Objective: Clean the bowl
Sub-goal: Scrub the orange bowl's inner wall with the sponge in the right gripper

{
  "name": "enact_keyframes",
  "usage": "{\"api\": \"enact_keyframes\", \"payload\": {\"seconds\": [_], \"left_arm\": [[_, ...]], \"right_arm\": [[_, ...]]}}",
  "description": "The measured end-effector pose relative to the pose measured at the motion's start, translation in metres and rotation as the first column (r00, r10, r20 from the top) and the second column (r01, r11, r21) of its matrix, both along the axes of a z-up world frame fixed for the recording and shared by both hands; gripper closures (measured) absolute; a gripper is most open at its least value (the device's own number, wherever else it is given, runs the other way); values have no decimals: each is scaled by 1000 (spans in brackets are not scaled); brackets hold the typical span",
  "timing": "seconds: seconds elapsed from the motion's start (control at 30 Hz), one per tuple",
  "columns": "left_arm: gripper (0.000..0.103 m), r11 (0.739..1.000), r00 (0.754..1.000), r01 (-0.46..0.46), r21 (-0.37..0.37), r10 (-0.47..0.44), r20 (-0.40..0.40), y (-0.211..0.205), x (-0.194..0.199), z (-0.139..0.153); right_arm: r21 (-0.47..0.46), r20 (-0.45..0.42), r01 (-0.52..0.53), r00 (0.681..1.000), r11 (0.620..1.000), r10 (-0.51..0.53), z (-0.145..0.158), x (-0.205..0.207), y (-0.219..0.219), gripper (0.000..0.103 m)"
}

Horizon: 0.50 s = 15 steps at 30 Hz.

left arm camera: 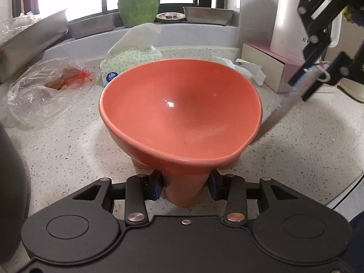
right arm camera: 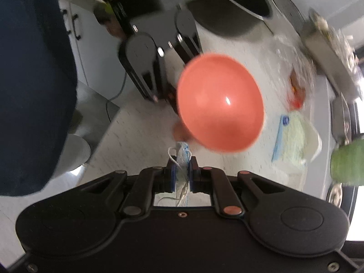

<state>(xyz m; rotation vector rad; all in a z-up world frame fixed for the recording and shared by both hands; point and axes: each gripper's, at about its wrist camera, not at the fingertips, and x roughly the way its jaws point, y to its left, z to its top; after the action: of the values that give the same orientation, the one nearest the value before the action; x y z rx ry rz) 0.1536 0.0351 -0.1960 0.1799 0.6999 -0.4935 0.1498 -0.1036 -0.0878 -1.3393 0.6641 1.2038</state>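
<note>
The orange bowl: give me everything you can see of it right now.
The orange bowl is a smooth, glossy, salmon-orange vessel with a wide flared rim narrowing to a foot, plastic or glazed by its look. It is tilted, mouth toward the left wrist camera, with the left gripper clamped on its narrow base. The inside shows a light glare and faint specks, nothing else. The cloth held by the right gripper hangs just past its right rim; contact is unclear.

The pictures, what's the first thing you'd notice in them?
The big orange bowl grabs the eye, filling the middle of the left view, lifted and tilted over the speckled counter. The left tool pinches its foot. To the right of the bowl, the right tool clamps a whitish cloth near its rim.
</note>
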Motion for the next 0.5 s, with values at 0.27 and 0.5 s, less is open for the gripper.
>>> {"api": "enact_keyframes", "payload": {"seconds": [0.27,0.5], "left_arm": [[65,999,999,-12,-42,14,37,6,-5,-4],[65,997,997,-13,-74,19,81,10,-14,-8]], "right_arm": [[0,9,-139,990,990,139,25,-24,32,91],[97,-102,-58,992,994,68,47,-5,65,91]]}}
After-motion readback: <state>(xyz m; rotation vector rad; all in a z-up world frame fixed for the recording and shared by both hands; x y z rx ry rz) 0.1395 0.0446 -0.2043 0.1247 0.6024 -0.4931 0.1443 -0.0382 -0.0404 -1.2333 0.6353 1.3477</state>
